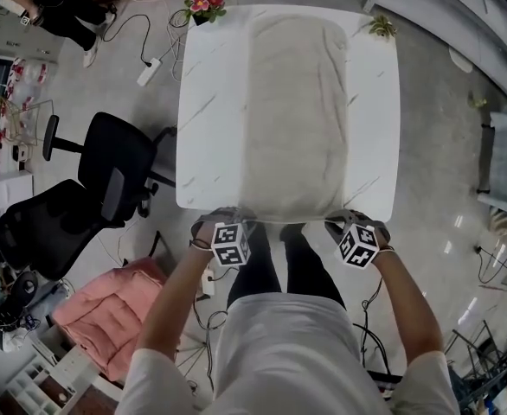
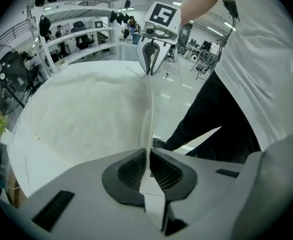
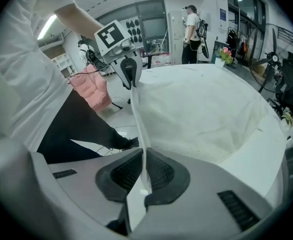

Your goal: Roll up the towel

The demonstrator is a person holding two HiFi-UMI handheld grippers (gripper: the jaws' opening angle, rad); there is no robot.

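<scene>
Where: towel [image 1: 292, 115] lies flat and full length on the white surface [image 1: 376, 102], its near edge right at my side.
Left: left claw [image 2: 147, 171] is pinched tight on the near edge's left corner, with a thin strip of cloth between the pads.
Right: right claw [image 3: 144, 176], same deal, clamped on the right corner.
Done: I've got both near corners gripped, and the edge looks a bit raised between them.
To go: pretty much everything, I reckon. There's no roll yet, so I turn that edge over and roll to the far end.
</scene>
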